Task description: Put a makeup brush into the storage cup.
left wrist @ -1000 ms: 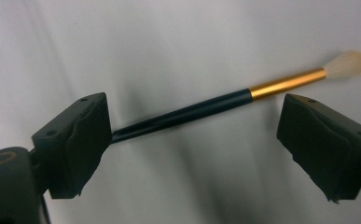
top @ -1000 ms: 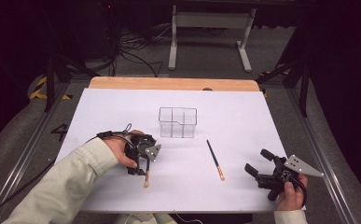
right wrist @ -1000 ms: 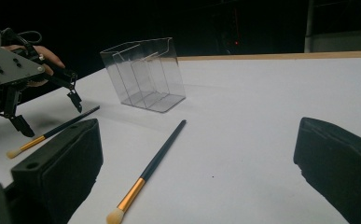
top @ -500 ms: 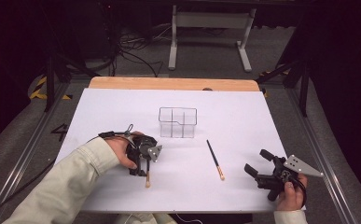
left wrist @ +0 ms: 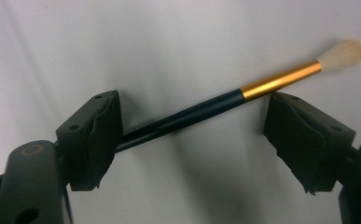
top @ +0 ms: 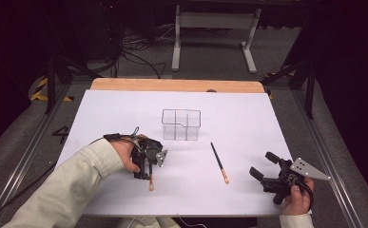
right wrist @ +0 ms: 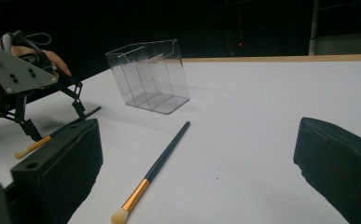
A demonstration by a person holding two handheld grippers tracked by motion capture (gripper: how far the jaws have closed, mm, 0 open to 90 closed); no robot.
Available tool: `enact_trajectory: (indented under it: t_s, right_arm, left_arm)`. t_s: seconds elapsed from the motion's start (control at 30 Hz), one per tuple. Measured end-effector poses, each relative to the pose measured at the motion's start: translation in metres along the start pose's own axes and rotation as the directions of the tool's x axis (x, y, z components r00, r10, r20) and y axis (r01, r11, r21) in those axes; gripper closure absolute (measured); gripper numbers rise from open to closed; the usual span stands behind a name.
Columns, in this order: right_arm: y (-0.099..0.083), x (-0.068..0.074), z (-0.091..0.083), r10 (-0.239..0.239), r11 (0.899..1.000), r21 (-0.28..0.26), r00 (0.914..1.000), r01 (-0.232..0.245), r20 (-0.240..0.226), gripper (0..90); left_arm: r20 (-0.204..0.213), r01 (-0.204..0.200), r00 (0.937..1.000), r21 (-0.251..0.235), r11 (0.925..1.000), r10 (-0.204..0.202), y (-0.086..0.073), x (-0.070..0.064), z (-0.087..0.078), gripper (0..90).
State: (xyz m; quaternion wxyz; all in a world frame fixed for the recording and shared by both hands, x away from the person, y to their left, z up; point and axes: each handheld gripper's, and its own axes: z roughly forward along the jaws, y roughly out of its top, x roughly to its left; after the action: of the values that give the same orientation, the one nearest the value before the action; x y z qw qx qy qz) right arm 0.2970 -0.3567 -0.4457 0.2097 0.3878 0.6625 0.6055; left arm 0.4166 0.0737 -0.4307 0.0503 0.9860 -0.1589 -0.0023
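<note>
Left gripper [top: 149, 175] straddles a black-handled makeup brush with a gold ferrule [left wrist: 201, 111] on the white table [top: 248, 118].

Its jaws stand apart, one on each side of the handle, not clamped on it. The right gripper [top: 263, 167] rests well apart, jaws spread; a second black brush [top: 219, 162] lies between them, near the clear plastic compartment box [top: 181, 125].

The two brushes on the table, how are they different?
The left brush lies between the open fingers of the left gripper; the right brush lies alone, with nothing around it. The left brush is partly hidden under that gripper; the right brush shows whole. Both have black handles, gold bands and pale bristles.
</note>
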Motion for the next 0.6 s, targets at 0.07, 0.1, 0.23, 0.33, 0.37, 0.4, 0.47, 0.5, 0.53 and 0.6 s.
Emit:
enact_trajectory:
  t_s: [0.07, 0.1, 0.23, 0.33, 0.37, 0.4, 0.47, 0.5, 0.53, 0.6]
  right_arm:
    - [-0.0001, -0.0005, 0.0002, 0.001, 1.0, 0.002, 1.0, -0.001, -0.001, 1.6]
    - [-0.0001, -0.0006, 0.0004, 0.001, 1.0, 0.002, 1.0, -0.001, -0.001, 1.8]
    - [-0.0001, -0.0001, 0.0011, 0.002, 1.0, 0.001, 1.0, -0.002, -0.004, 1.8]
    - [-0.001, -0.0006, 0.0019, 0.002, 1.0, 0.006, 0.9999, -0.002, -0.012, 2.0]
    - [-0.0012, -0.0008, 0.0023, 0.002, 1.0, 0.008, 0.9999, -0.002, -0.013, 2.0]
    - [-0.0013, -0.001, 0.0026, 0.005, 1.0, 0.009, 0.9999, -0.005, -0.014, 2.0]
    - [-0.0013, -0.0012, 0.0034, 0.009, 1.0, 0.008, 0.9998, -0.009, -0.017, 2.0]
    - [-0.0012, -0.0013, 0.0038, 0.006, 1.0, 0.008, 0.9998, -0.006, -0.018, 2.0]
    - [-0.0012, -0.0012, 0.0042, 0.008, 1.0, 0.009, 0.9997, -0.008, -0.021, 2.0]
    - [-0.0016, -0.0014, 0.0052, 0.008, 1.0, 0.015, 0.9993, -0.007, -0.038, 2.5]
  left_arm:
    - [0.007, 0.002, 1.0, -0.003, 1.0, -0.002, 0.0, -0.0005, -0.0005, 23.6]
    - [0.009, 0.005, 1.0, -0.003, 1.0, -0.004, 0.0001, -0.0006, -0.0006, 24.2]
    - [0.011, 0.014, 0.9998, 0.02, 0.9997, -0.014, 0.0024, -0.0015, -0.0018, 27.4]
    - [0.012, 0.02, 0.9997, 0.013, 0.9997, -0.02, 0.0025, -0.0027, -0.002, 31.5]
    - [0.01, 0.025, 0.9996, 0.02, 0.9995, -0.025, 0.0034, -0.0033, -0.0028, 33.0]
    - [0.009, 0.023, 0.9997, 0.025, 0.9994, -0.023, 0.0042, -0.003, -0.0032, 34.2]
    - [0.011, 0.025, 0.9996, 0.032, 0.9992, -0.026, 0.0055, -0.0035, -0.0044, 37.8]
    - [0.011, 0.02, 0.9997, 0.025, 0.9995, -0.02, 0.0059, -0.0046, -0.0053, 43.6]
    - [0.011, 0.02, 0.9997, 0.025, 0.9995, -0.02, 0.0059, -0.0046, -0.0053, 52.4]
    - [0.008, 0.02, 0.9998, 0.044, 0.9988, -0.02, 0.0075, -0.0042, -0.0065, 58.4]
